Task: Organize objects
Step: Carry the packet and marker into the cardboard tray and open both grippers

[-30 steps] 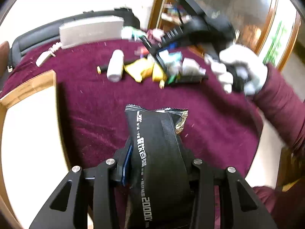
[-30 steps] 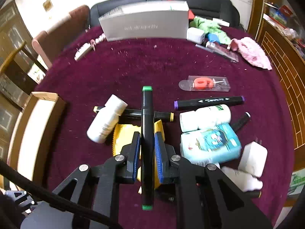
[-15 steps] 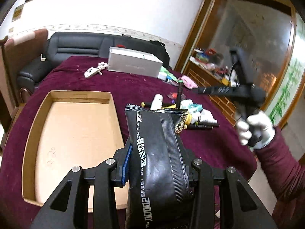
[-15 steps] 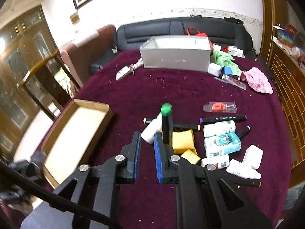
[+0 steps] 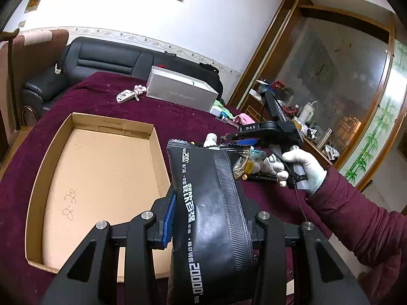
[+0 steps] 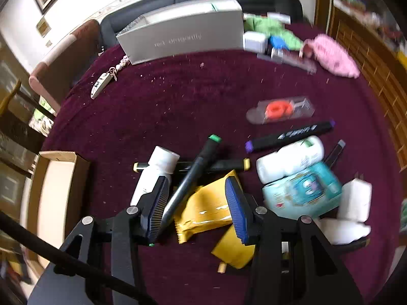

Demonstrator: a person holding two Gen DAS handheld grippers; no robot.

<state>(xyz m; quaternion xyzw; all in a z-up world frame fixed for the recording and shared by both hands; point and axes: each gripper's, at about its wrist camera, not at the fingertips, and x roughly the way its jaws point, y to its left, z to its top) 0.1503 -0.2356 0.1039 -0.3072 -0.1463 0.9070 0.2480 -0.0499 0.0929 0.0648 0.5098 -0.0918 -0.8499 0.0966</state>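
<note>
- While the burgundy-covered tabletop (image 6: 203,96) is only partly sorted, the left hand-held gripper (image 5: 208,203) stays out of the heap, clenched on a black foil packet (image 5: 211,203) held just beside the open cardboard tray (image 5: 96,178).
- The right hand-held gripper (image 6: 195,203), carried by a white-gloved hand (image 5: 297,165), is opening its jaws over the pile; a green-capped black marker (image 6: 193,172) lies slanted between them, leaning against the left pad, no longer pinched.
- Below lie a yellow sachet (image 6: 206,211), a white bottle (image 6: 157,172) and a yellow-tipped marker (image 6: 218,164) crossing under the green one.
- Risk, as it looks from here: the round marker, let go on a slope of loose items, could roll off the sachet toward the bottle or the tabletop edge.
- The packet juts well past the pads; being slick and soft, it may sag or slip before it is over the tray floor.
</note>
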